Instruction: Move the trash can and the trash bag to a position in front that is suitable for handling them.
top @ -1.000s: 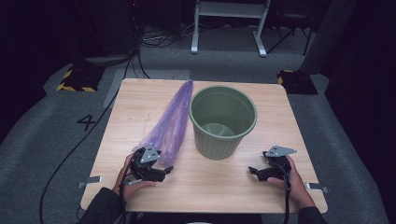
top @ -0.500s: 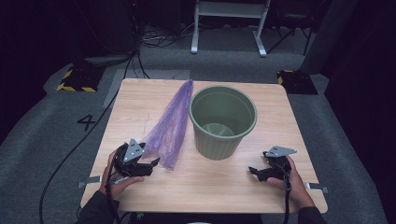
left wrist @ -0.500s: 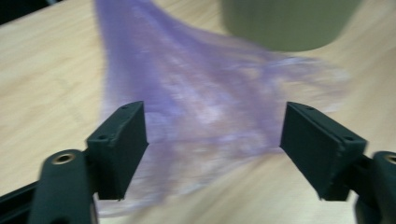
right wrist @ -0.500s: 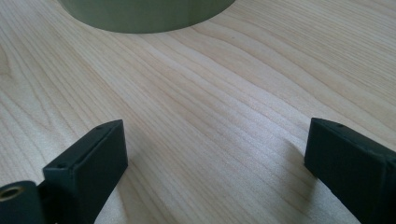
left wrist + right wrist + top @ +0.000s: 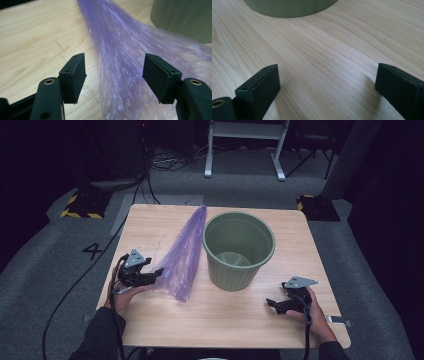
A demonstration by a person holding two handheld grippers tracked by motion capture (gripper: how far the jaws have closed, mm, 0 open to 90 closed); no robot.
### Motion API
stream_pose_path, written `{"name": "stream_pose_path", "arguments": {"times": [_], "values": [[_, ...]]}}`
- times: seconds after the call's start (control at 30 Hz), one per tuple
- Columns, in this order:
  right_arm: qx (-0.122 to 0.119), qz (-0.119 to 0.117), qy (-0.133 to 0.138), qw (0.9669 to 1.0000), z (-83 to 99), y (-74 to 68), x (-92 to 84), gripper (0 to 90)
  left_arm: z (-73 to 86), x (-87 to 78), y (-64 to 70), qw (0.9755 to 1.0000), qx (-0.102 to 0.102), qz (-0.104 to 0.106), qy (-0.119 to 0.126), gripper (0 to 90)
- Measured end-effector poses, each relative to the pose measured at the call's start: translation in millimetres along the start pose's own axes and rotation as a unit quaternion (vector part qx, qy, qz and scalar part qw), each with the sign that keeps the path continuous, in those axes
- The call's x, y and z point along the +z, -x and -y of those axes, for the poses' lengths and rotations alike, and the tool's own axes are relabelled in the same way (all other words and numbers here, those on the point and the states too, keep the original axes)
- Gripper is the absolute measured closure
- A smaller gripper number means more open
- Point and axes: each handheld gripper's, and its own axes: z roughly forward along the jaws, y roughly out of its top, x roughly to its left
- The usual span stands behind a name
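Observation:
A long, crumpled purple plastic bag (image 5: 185, 252) lies on the wooden table (image 5: 235, 330), left of an upright green bin (image 5: 239, 247). My left gripper (image 5: 154, 276) sits at the bag's left edge near its near end, pointing right. In the left gripper view the bag (image 5: 120, 55) runs between the jaws of the left gripper (image 5: 115, 73). The jaws have just been closing, but the pads stand apart from the film. My right gripper (image 5: 272, 304) rests open near the front right of the table. The right gripper (image 5: 327, 80) has only bare wood between its jaws, and the bin's base (image 5: 289, 7) lies ahead.
The bin stands in the middle of the table with nothing visible inside. A grey floor with cables, a white stand (image 5: 245, 145) and yellow-black striped blocks (image 5: 82, 205) surround the table. Bare wood spans the front between the two hands.
My left gripper has moved left and a little farther from the person, from the bag's near end to its left side. The right gripper has stayed put.

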Motion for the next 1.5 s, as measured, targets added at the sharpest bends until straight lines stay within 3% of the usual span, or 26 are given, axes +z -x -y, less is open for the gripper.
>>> {"name": "stream_pose_path", "arguments": {"times": [0.07,0.17,0.3,0.33,0.4,0.5,0.7,0.87,0.93,1.17,1.2,1.5], "values": [[0.000,0.000,0.000,1.0000,0.0,0.0,0.0,5.8,3.4,9.3,-1.2,0.9996,-0.015,0.025,-0.007,35.0],[0.000,0.000,0.000,1.0000,0.0,0.0,0.0,5.8,7.1,17.0,0.3,0.9986,-0.020,0.046,-0.017,37.4],[0.002,0.001,0.000,1.0000,0.2,-0.4,-0.3,5.8,10.8,25.0,3.9,0.9986,-0.013,0.034,-0.039,52.5],[0.002,0.001,0.000,1.0000,0.2,-0.3,-0.3,5.9,13.7,26.8,5.2,0.9979,-0.015,0.047,-0.041,57.8],[0.002,0.001,0.000,1.0000,0.2,-0.3,-0.3,5.9,16.8,27.9,8.8,0.9979,-0.002,0.048,-0.043,63.6],[0.001,0.001,0.000,1.0000,0.2,-0.3,-0.3,5.9,18.7,29.3,13.6,0.9972,0.015,0.049,-0.055,68.4],[0.001,0.000,0.000,1.0000,0.2,-0.2,-0.3,5.9,19.6,26.5,21.2,0.9958,0.023,0.066,-0.059,74.3],[0.001,0.000,0.000,1.0000,0.3,-0.1,-0.4,5.9,25.2,23.3,37.1,0.9932,0.048,0.076,-0.074,73.5],[0.001,0.000,0.000,1.0000,0.3,-0.1,-0.4,5.9,27.0,22.3,44.4,0.9926,0.060,0.069,-0.080,71.3],[0.000,-0.001,0.000,1.0000,0.2,0.1,-0.3,5.9,31.9,18.3,62.9,0.9901,0.067,0.094,-0.080,69.9],[-0.001,-0.001,0.000,1.0000,0.2,0.2,-0.2,5.9,33.1,16.5,68.1,0.9885,0.074,0.104,-0.081,69.6],[-0.002,-0.002,0.000,1.0000,0.0,0.5,-0.1,5.9,41.0,6.1,91.2,0.9863,0.089,0.112,-0.081,57.8]]}}
